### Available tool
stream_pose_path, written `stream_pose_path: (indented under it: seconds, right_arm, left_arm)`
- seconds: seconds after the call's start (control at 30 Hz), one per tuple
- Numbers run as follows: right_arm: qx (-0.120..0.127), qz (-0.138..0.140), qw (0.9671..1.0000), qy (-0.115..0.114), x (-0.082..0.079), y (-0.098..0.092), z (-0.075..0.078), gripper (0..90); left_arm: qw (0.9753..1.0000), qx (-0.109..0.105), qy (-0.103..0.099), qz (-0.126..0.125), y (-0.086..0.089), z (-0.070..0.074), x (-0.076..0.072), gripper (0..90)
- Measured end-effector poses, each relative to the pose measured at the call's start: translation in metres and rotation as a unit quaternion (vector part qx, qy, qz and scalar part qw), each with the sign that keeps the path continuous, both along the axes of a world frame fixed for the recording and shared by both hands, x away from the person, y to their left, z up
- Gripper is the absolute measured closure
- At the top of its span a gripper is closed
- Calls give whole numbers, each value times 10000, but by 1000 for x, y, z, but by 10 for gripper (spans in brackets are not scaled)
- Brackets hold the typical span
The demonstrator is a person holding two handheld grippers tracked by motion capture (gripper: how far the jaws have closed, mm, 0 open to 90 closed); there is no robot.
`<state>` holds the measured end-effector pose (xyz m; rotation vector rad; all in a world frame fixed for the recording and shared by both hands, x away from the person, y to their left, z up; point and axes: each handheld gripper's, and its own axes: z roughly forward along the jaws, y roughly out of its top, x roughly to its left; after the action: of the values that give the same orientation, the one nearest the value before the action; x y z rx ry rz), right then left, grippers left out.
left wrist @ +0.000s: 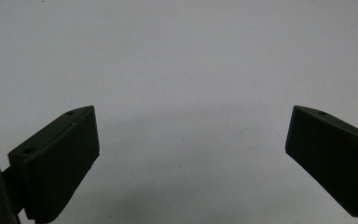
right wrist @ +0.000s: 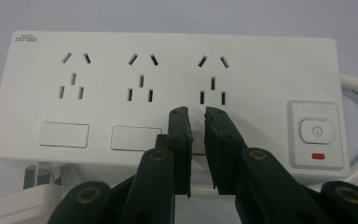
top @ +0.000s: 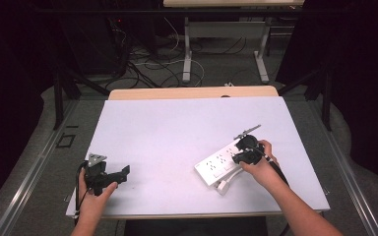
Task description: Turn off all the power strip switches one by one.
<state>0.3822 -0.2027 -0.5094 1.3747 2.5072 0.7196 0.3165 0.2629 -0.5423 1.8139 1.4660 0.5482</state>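
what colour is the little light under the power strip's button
Red indicator light, clearest in the right gripper view.

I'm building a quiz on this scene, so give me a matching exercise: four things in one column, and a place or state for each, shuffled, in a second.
Things:
1. left tool
2. right tool
3. power strip
4. plug

Places or states:
A. white, lying on the table at the person's right
B. jaws wide apart over bare tabletop
C. lying beside the strip's near edge, prongs showing
D. jaws nearly together, tips over the strip's face

Pairs: 1-B, 2-D, 3-A, 4-C
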Motion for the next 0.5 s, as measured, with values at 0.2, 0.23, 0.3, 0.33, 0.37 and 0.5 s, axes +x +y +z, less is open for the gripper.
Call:
stream_pose_path:
  seconds: [0.2, 0.23, 0.3, 0.33, 0.37, 0.5]
  right_arm:
    - [-121, 97, 9999, -49, 0, 2, -2, 829]
    - [-147, 38, 9999, -51, 0, 3, -2, 831]
    - [-88, 127, 9998, -152, 0, 3, -4, 838]
    - [-200, 122, 9997, -95, 0, 3, -2, 840]
    - [-207, 116, 9997, -102, 0, 3, -2, 841]
    - [-230, 35, 9997, -86, -1, 4, -3, 841]
  left_arm:
    - [10000, -63, 3, 28, 0, 0, 0, 26]
    - [10000, -63, 3, 28, 0, 0, 0, 26]
    - [10000, -65, 3, 25, 0, 0, 0, 26]
    - [10000, -63, 3, 25, 0, 0, 0, 26]
    - [10000, -65, 3, 25, 0, 0, 0, 26]
    - [10000, -66, 2, 25, 0, 0, 0, 26]
